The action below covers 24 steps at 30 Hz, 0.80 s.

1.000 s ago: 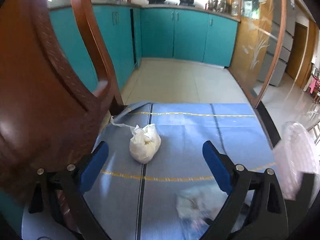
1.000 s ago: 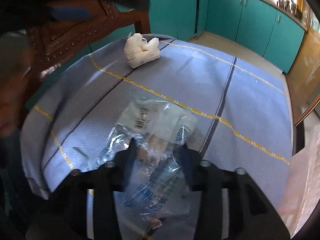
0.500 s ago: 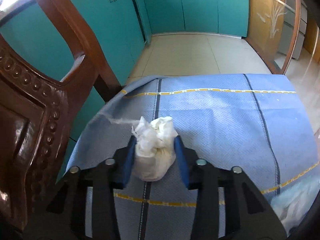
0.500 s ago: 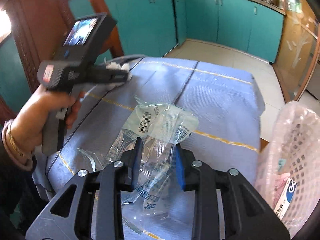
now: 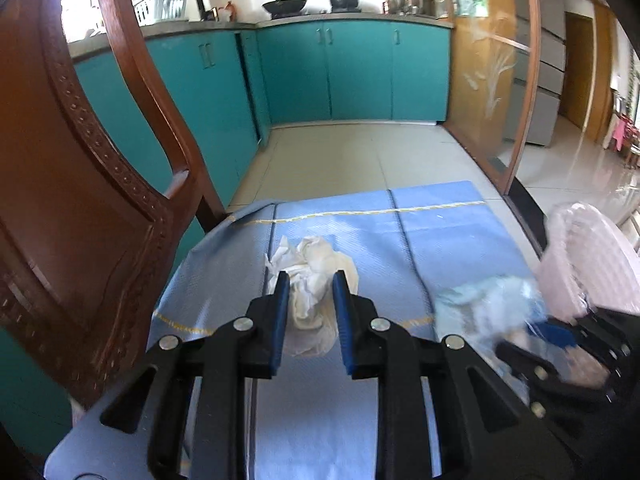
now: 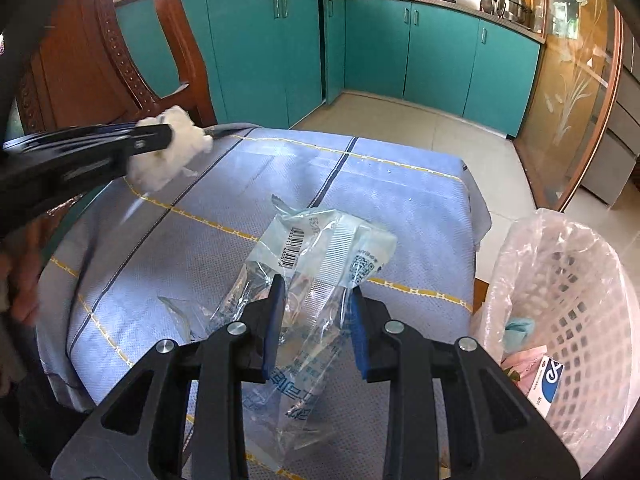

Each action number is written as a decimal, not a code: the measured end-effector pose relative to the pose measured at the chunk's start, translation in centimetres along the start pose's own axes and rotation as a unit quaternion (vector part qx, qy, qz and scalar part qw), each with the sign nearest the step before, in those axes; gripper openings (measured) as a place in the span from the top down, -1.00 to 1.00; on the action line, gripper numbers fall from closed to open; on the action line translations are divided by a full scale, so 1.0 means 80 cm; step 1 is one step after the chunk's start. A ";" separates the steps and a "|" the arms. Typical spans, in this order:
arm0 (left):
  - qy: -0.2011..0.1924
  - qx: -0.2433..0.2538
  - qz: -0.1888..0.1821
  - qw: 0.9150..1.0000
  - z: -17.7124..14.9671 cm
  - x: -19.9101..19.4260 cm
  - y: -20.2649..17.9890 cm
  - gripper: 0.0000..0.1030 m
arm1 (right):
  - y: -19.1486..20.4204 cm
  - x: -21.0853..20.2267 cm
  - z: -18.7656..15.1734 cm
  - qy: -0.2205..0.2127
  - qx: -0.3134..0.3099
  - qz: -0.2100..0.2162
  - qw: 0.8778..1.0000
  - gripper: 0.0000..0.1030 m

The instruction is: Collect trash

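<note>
1. Left wrist view: we count one crumpled white tissue wad, clamped between our left gripper's blue pads above the blue checked tablecloth.
2. Right wrist view: one clear printed plastic wrapper is pinched by our right gripper over the tablecloth; one bag-lined white lattice basket, beside the tablecloth, holds a small box and scraps.

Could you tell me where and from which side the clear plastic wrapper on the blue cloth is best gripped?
Grip the clear plastic wrapper across its narrow lower half, coming from the near end along its length, as the right claw does now. That part is crumpled and stands up off the blue cloth, so the pads can close on folds; the wider printed top is probably flatter and harder to pinch.
</note>
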<state>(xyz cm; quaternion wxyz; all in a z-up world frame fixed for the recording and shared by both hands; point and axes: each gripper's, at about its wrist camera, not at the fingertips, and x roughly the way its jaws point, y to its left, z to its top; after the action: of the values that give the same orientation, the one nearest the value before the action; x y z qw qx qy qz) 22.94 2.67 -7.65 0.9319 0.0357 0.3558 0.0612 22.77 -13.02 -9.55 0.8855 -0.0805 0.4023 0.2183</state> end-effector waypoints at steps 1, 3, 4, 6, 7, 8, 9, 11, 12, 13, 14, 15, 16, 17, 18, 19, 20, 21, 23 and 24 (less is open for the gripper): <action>-0.001 0.000 -0.004 1.000 -0.004 -0.007 -0.001 0.55 | 0.000 -0.001 0.000 0.000 -0.001 -0.001 1.000 0.41; 0.000 0.002 -0.013 1.000 -0.015 -0.019 -0.006 0.55 | 0.000 0.000 0.000 -0.001 -0.001 -0.003 1.000 0.41; 0.002 0.002 -0.019 1.000 -0.020 -0.023 -0.009 0.55 | 0.000 -0.002 -0.001 -0.001 -0.001 -0.003 1.000 0.41; 0.007 0.000 -0.030 1.000 -0.029 -0.027 -0.011 0.55 | -0.002 -0.002 -0.002 -0.002 0.001 -0.005 1.000 0.40; 0.015 -0.004 -0.040 0.999 -0.035 -0.028 -0.012 0.55 | -0.001 -0.001 -0.001 -0.001 0.002 -0.005 1.000 0.40; 0.020 -0.004 -0.048 0.999 -0.040 -0.027 -0.013 0.55 | -0.002 -0.001 -0.002 -0.001 0.002 -0.006 1.000 0.40; 0.032 -0.002 -0.056 0.998 -0.046 -0.024 -0.016 0.54 | -0.002 0.000 -0.002 0.001 0.001 -0.007 1.000 0.40; 0.048 0.004 -0.058 0.997 -0.058 -0.017 -0.019 0.45 | -0.002 0.002 -0.002 0.005 0.001 -0.006 1.000 0.40; 0.059 0.000 -0.061 0.996 -0.064 -0.012 -0.017 0.38 | -0.002 0.002 -0.002 0.007 0.000 -0.005 1.000 0.40; 0.066 -0.007 -0.064 0.996 -0.069 -0.008 -0.013 0.26 | -0.001 0.004 -0.002 0.012 -0.001 -0.005 1.000 0.40; 0.071 -0.016 -0.066 0.995 -0.072 -0.006 -0.008 0.17 | 0.000 0.005 -0.003 0.015 -0.002 -0.007 1.000 0.39; 0.072 -0.024 -0.065 0.995 -0.075 -0.007 -0.001 0.03 | 0.000 0.006 -0.004 0.016 -0.003 -0.010 1.000 0.36; 0.071 -0.027 -0.061 0.995 -0.077 -0.007 0.003 -0.06 | 0.000 0.007 -0.003 0.017 -0.004 -0.014 1.000 0.26; 0.070 -0.029 -0.056 0.996 -0.077 -0.007 0.008 -0.09 | 0.000 0.007 -0.003 0.017 -0.004 -0.018 1.000 0.18; 0.070 -0.033 -0.049 0.996 -0.077 -0.007 0.015 -0.13 | -0.001 0.007 -0.003 0.015 -0.001 -0.023 1.000 0.13; 0.070 -0.037 -0.046 0.996 -0.077 -0.006 0.020 -0.20 | -0.003 0.006 -0.002 0.012 0.003 -0.028 1.000 0.01; 0.070 -0.043 -0.044 0.996 -0.077 -0.005 0.025 -0.25 | -0.004 0.006 -0.002 0.010 0.005 -0.031 0.999 -0.15; 0.070 -0.048 -0.042 0.995 -0.076 -0.005 0.028 -0.33 | -0.005 0.004 -0.001 0.005 0.008 -0.036 0.999 -0.21; 0.076 -0.055 -0.047 0.994 -0.077 -0.002 0.031 -0.37 | -0.003 0.001 0.000 0.001 0.007 -0.030 1.000 -0.27; 0.082 -0.053 -0.055 0.994 -0.079 0.001 0.029 -0.37 | -0.001 0.001 0.000 0.002 0.003 -0.027 1.000 -0.27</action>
<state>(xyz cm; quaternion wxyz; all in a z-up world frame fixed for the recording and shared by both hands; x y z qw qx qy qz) 18.57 5.12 -12.10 0.9020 -0.0386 0.4289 0.0317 22.90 -13.07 -9.60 0.8905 -0.0888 0.4023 0.1931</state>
